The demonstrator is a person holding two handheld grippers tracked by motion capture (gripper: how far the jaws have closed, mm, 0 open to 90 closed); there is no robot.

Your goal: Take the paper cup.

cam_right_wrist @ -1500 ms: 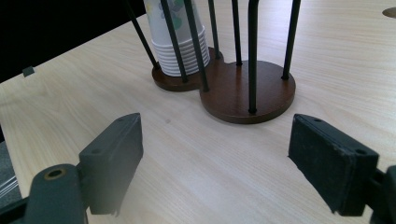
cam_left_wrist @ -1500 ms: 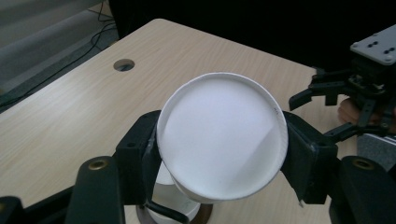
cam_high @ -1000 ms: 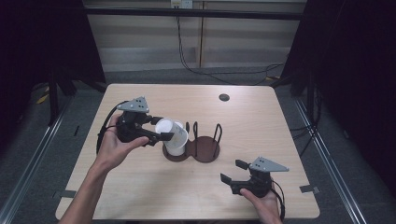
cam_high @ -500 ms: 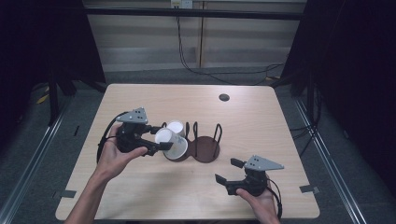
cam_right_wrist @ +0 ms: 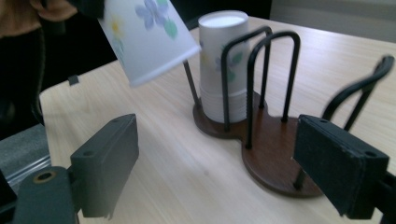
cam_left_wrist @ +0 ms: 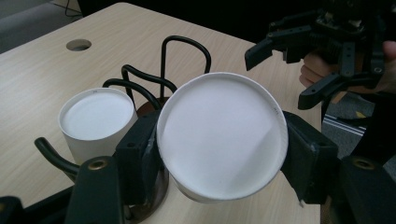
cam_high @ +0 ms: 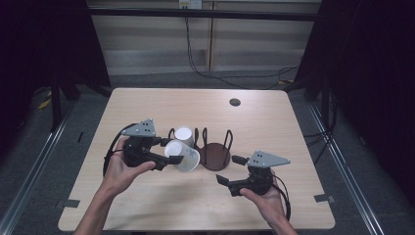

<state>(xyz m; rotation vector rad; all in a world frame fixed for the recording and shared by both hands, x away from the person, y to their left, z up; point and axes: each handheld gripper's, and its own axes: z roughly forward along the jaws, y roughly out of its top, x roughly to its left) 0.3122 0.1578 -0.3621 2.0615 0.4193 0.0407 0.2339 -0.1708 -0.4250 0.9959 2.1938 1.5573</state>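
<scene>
Left gripper (cam_high: pixel 169 157) fingers clamp a tilted paper cup (cam_high: pixel 182 155) just beside the wire rack (cam_high: pixel 214 152), which already holds another cup (cam_high: pixel 184 135). Right gripper (cam_high: pixel 230 171) fingers stand wide, empty. Risk: squeezed cup buckles or catches a wire hoop.

We see two black hand-held grippers, the left gripper (cam_high: pixel 169 159) and right gripper (cam_high: pixel 229 170), each topped by a grey three-cornered plate, with blocky black jaws, brass-coloured screw eyelets, trailing black cables, and bare, sleeveless forearms.
</scene>
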